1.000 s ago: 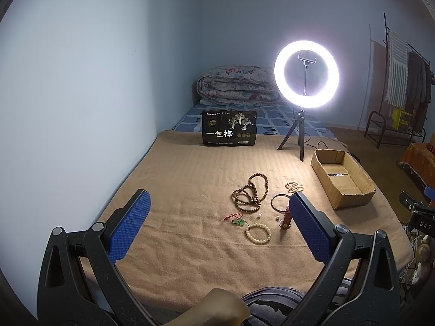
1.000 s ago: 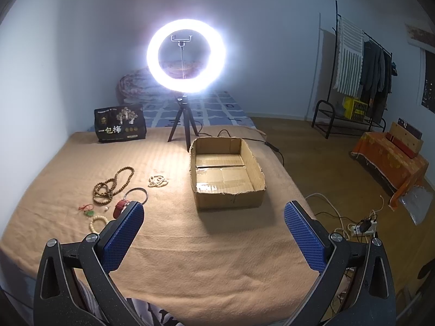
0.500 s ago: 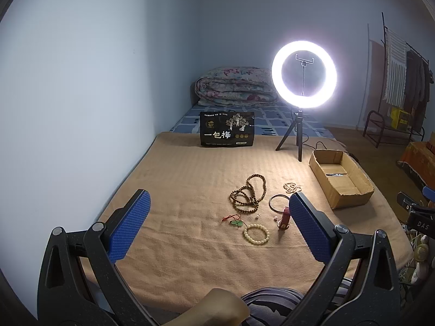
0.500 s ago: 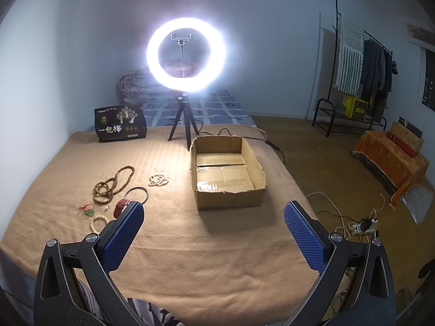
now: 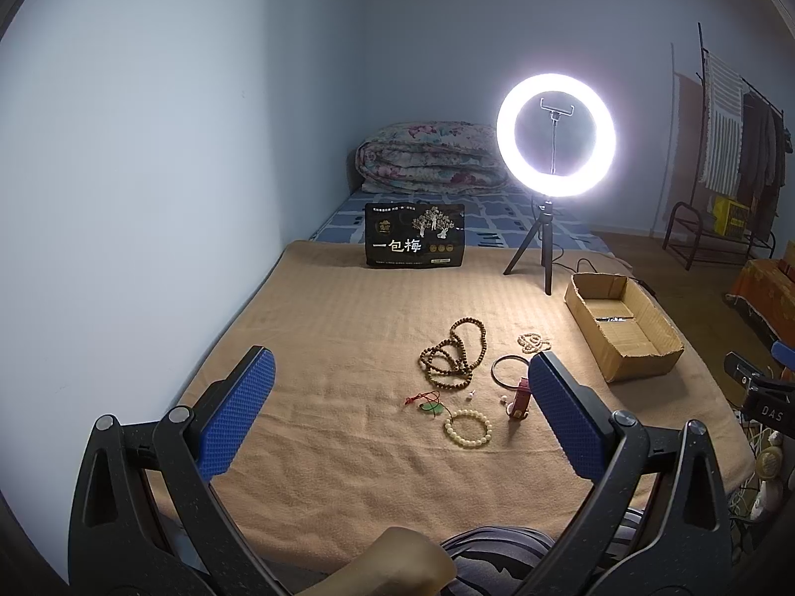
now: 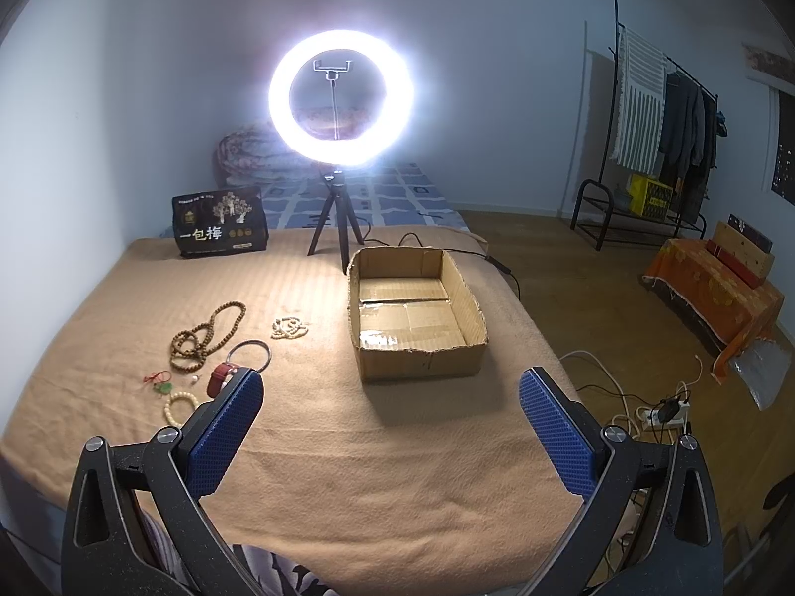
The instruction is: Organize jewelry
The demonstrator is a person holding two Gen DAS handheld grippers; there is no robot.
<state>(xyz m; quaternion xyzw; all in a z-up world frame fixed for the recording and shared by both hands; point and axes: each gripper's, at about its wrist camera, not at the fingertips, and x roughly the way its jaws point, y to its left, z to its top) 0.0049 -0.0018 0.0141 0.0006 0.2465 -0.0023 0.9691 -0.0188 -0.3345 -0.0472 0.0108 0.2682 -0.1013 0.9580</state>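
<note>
Black claw (image 5: 397, 419) frames, blue textured pads (image 5: 236, 419), silver screws.

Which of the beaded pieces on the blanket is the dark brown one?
The long wooden bead strand, looped in coils; the small bead cluster and bead bracelet are cream.

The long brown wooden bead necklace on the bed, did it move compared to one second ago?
No. The long brown wooden bead necklace lies in the same loops, still left of the thin black bangle.
</note>
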